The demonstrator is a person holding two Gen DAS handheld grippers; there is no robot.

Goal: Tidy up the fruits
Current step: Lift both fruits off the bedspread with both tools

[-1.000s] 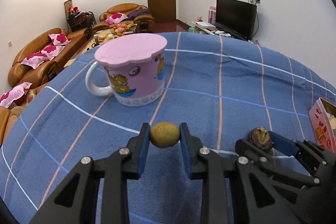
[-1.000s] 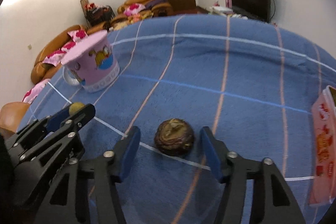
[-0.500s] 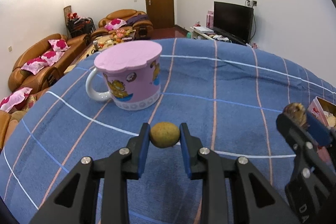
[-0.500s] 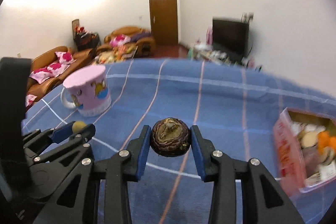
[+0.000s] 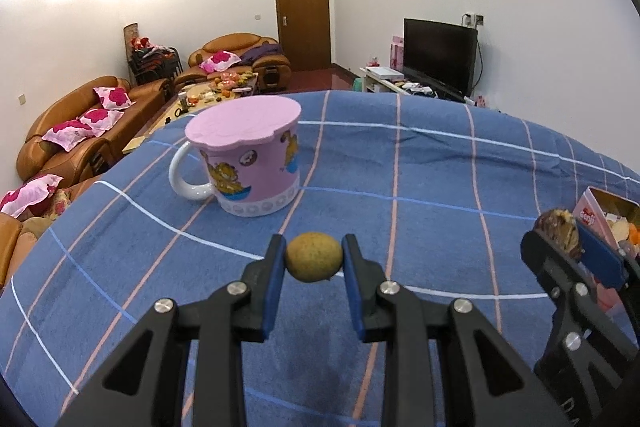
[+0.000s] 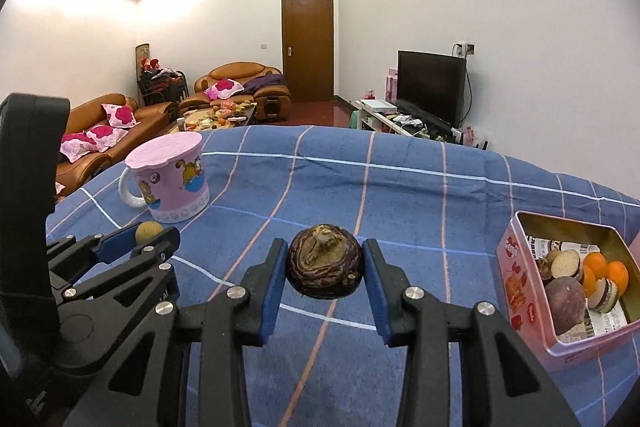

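My left gripper [image 5: 314, 263] is shut on a small round yellow-brown fruit [image 5: 314, 262], held just above the blue checked cloth. My right gripper [image 6: 325, 267] is shut on a dark purple-brown round fruit [image 6: 325, 266] lifted off the cloth. In the left wrist view the right gripper [image 5: 560, 241] with the dark fruit [image 5: 557, 231] shows at the right edge. In the right wrist view the left gripper [image 6: 144, 237] with its yellow fruit [image 6: 148, 230] sits at the left. A pink tin [image 6: 516, 267] at the right holds several fruits, oranges among them.
A pink lidded cartoon mug [image 5: 248, 163] stands on the cloth ahead of the left gripper, also the mug [image 6: 170, 179] at the left in the right wrist view. The blue checked cloth [image 6: 400, 195] stretches between mug and tin. Sofas, a door and a TV lie beyond.
The right gripper closed on the dark fruit, lifted it off the cloth and swung toward the pink tin. The left gripper kept hold of the yellow fruit and tilted slightly up.
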